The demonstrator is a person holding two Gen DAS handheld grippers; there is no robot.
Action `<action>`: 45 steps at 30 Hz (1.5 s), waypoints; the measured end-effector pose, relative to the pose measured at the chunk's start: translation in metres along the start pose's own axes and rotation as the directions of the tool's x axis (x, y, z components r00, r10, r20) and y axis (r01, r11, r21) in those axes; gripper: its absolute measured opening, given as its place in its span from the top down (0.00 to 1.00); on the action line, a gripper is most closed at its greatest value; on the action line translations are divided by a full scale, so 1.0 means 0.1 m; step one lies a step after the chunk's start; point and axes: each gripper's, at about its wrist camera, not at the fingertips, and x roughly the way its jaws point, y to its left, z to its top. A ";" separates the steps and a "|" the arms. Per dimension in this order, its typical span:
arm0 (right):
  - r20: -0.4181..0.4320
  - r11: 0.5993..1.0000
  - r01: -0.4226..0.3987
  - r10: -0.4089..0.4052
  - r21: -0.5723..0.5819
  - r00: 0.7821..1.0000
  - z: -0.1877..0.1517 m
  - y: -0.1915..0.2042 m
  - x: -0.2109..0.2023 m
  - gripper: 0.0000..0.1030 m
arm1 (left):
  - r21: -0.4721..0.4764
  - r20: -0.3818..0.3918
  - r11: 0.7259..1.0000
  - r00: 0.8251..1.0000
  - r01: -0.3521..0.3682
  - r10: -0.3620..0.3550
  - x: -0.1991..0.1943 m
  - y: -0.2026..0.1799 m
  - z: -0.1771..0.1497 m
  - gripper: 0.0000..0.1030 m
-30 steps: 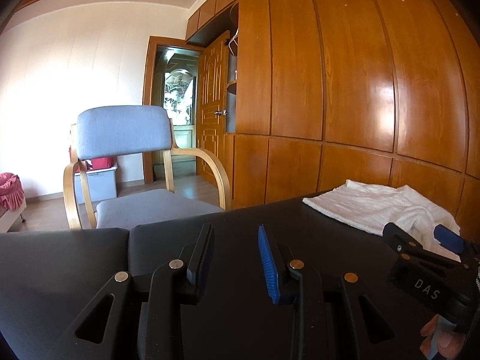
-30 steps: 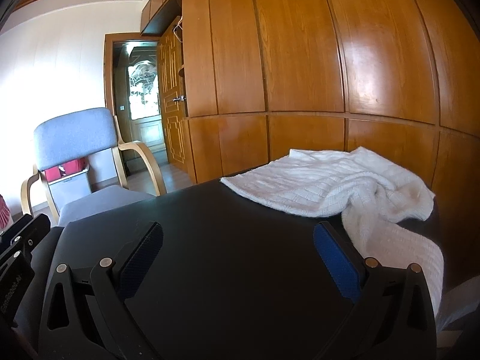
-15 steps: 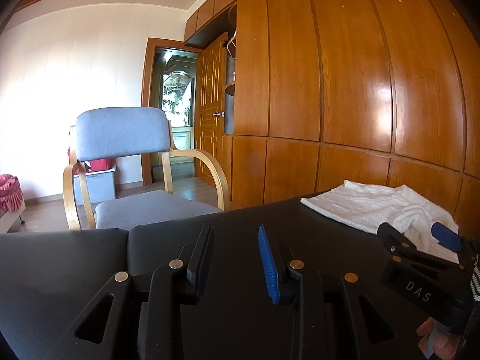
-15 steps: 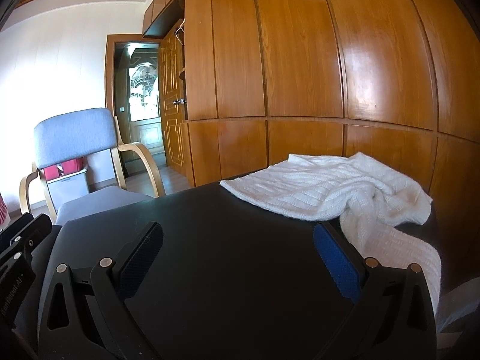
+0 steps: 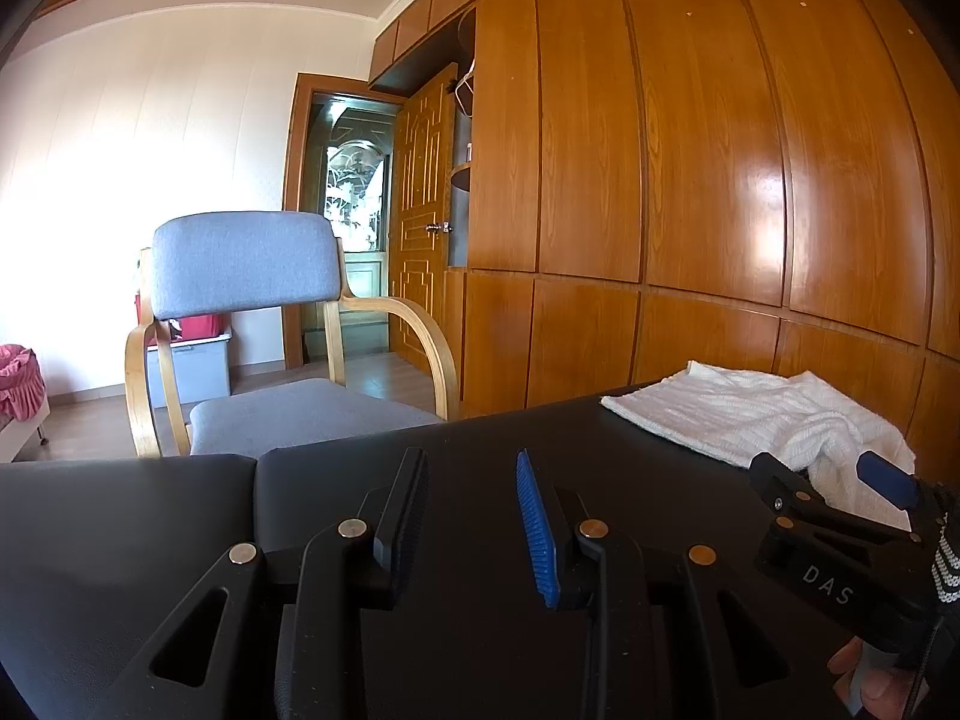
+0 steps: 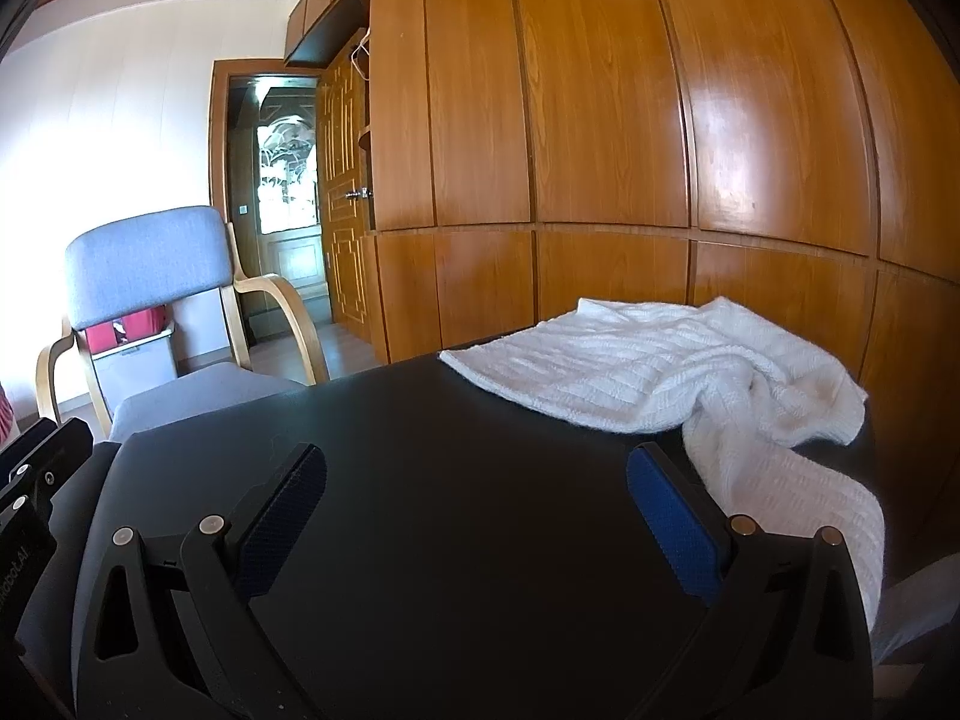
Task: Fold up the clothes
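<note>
Barely anything has shifted over the last second: both cameras tipped up a touch, so the white knit garment [image 6: 678, 378] sits a little lower in each view, and the right gripper [image 5: 840, 480] has crept slightly leftward in the left wrist view. That garment is the thing to fold, and it's on the far right part of the black desk [image 6: 450, 450], partly spread flat toward the wooden wardrobe [image 6: 600, 120], with one end bunched up and trailing down toward the near right edge. So it's rumpled, not a neat stack. Whether the flat part is already one fold or just how it landed, I honestly can't tell. The left gripper [image 5: 474, 516] hangs low over bare desk, fingers a narrow gap apart with nothing between them, well away from the cloth. In its own view the right gripper [image 6: 480, 516] has its fingers spread wide, also holding nothing, with the blue pad just beside the trailing end of the knit. My guess is the wide spread is there because that side is closest to the fabric and a thick knit needs room to get pinched. Off to the left there's a grey armchair [image 5: 240, 276] beyond the desk, not part of any of this.
</note>
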 end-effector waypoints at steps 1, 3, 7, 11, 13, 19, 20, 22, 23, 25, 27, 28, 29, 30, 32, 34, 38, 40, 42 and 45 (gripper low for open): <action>0.001 1.000 0.001 -0.001 0.001 1.000 -0.01 0.01 -0.01 0.01 | 0.000 -0.001 1.000 1.000 0.000 0.000 0.00 0.00 0.00 0.70; 0.000 1.000 0.001 -0.001 0.002 1.000 -0.01 0.01 -0.02 0.01 | 0.000 -0.001 1.000 1.000 0.001 -0.001 0.00 0.01 0.00 0.70; -0.006 1.000 0.002 -0.002 0.005 1.000 -0.02 0.02 -0.01 0.01 | 0.002 -0.003 1.000 1.000 0.000 0.000 0.00 0.00 0.00 0.70; -0.016 1.000 0.003 -0.003 0.004 1.000 -0.03 0.03 0.00 0.01 | 0.003 -0.010 1.000 1.000 0.000 0.000 0.01 -0.01 0.00 0.70; -0.020 1.000 0.003 -0.003 0.003 1.000 -0.03 0.03 0.02 0.01 | 0.002 -0.013 1.000 1.000 0.000 0.000 0.01 -0.01 0.00 0.70; -0.027 1.000 0.001 -0.001 0.009 1.000 -0.02 0.00 0.04 0.01 | 0.001 -0.020 1.000 1.000 0.000 0.000 0.02 0.00 0.01 0.70; -0.028 1.000 0.001 0.000 0.010 1.000 -0.02 0.00 0.04 0.01 | 0.001 -0.020 1.000 1.000 0.000 0.000 0.02 0.00 0.01 0.70; -0.030 1.000 0.001 0.000 0.011 1.000 -0.03 0.01 0.04 0.01 | 0.001 -0.022 1.000 1.000 0.001 -0.001 0.02 0.01 0.02 0.70; -0.031 1.000 0.001 0.000 0.011 1.000 -0.03 0.01 0.04 0.01 | 0.000 -0.023 1.000 1.000 0.001 -0.001 0.02 0.01 0.02 0.70; -0.030 1.000 0.001 -0.001 0.012 1.000 -0.03 0.01 0.04 0.01 | 0.000 -0.024 1.000 1.000 0.001 -0.001 0.02 0.01 0.02 0.70; -0.029 1.000 0.001 0.000 0.013 1.000 -0.03 0.01 0.04 0.01 | -0.001 -0.025 1.000 1.000 0.001 -0.001 0.03 0.01 0.02 0.70; -0.028 1.000 0.001 0.000 0.014 1.000 -0.03 0.01 0.04 0.01 | -0.001 -0.026 1.000 1.000 0.001 -0.001 0.03 0.01 0.02 0.70; -0.028 1.000 0.000 0.000 0.015 1.000 -0.03 0.00 0.04 0.01 | -0.001 -0.026 1.000 1.000 0.001 -0.001 0.03 0.00 0.02 0.70; -0.028 1.000 0.000 0.001 0.016 1.000 -0.02 0.00 0.05 0.01 | -0.001 -0.026 1.000 1.000 0.001 -0.001 0.03 0.00 0.02 0.70; -0.029 1.000 -0.001 0.002 0.018 1.000 -0.02 -0.01 0.05 0.01 | 0.000 -0.028 1.000 1.000 0.001 -0.001 0.03 0.00 0.02 0.70; -0.029 1.000 -0.002 0.003 0.021 1.000 -0.02 -0.02 0.05 0.01 | -0.002 -0.031 1.000 1.000 0.002 -0.002 0.03 0.00 0.02 0.70; -0.037 1.000 -0.004 0.005 0.026 0.999 -0.02 -0.04 0.07 0.01 | -0.007 -0.035 1.000 0.999 0.002 -0.002 0.04 0.01 0.02 0.70; -0.046 0.999 -0.006 0.008 0.031 0.999 -0.02 -0.05 0.08 0.01 | -0.007 -0.036 1.000 0.999 0.002 -0.002 0.04 0.01 0.02 0.70; -0.056 0.999 -0.009 0.012 0.038 0.998 -0.02 -0.06 0.10 0.01 | -0.006 -0.036 1.000 0.999 0.002 -0.002 0.03 0.01 0.02 0.70; -0.076 0.998 -0.017 0.021 0.057 0.997 -0.03 -0.09 0.14 0.00 | -0.009 -0.041 1.000 0.999 0.002 -0.002 0.05 0.01 0.03 0.70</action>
